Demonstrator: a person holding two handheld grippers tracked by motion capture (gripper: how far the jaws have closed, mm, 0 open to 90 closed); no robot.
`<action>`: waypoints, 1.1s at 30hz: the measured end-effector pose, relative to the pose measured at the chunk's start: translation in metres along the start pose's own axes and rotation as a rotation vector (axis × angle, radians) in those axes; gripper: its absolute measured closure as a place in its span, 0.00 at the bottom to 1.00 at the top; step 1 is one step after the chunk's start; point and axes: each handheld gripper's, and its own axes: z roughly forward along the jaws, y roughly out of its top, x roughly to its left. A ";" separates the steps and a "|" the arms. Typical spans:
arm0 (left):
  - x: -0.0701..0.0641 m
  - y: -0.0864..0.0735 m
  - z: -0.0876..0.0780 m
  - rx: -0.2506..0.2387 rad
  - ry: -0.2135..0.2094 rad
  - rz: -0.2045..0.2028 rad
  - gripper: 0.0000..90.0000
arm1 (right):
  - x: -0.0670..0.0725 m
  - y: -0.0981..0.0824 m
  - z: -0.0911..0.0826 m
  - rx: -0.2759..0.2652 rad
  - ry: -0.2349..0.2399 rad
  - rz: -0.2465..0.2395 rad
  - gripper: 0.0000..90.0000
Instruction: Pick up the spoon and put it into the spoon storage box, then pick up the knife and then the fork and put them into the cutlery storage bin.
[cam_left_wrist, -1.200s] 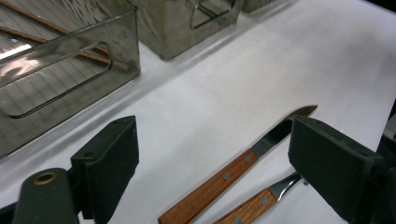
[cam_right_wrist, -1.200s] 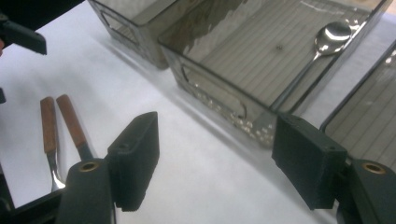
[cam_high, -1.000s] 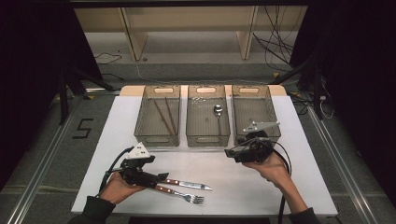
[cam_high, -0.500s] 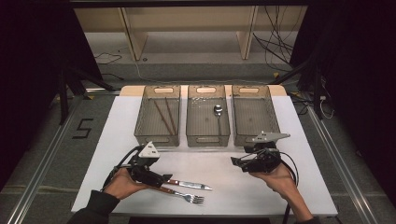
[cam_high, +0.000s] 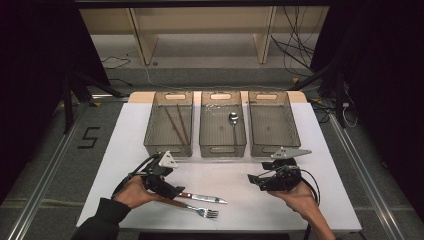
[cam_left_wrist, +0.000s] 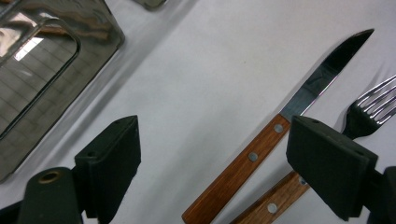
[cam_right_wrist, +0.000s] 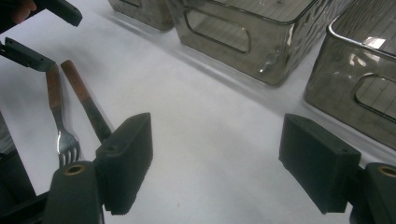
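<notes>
having drawn back from the right bin (cam_high: 274, 122), the right gripper (cam_high: 256, 181) opens wide and empty (left gripper (cam_high: 172, 192) wide too), turning toward knife (cam_high: 205, 198) and fork (cam_high: 200, 210).

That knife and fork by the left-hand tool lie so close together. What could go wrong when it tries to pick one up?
The knife and fork lie nearly side by side with their wooden handles almost touching, so the open left gripper could pinch both at once or nudge the fork askew. The flat handles lie low on the table, so the fingers might slip over one. The right gripper stands open and empty, ready to help.
</notes>
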 end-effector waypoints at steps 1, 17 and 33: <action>0.000 0.000 0.000 0.000 0.000 0.000 0.19 | 0.000 -0.001 0.000 -0.002 0.000 0.001 0.29; 0.004 0.006 0.012 0.095 -0.021 0.045 0.23 | 0.001 -0.006 -0.001 -0.002 -0.004 0.001 0.28; 0.000 0.010 0.018 0.193 -0.077 0.145 0.38 | 0.002 -0.007 -0.001 0.011 -0.008 -0.005 0.28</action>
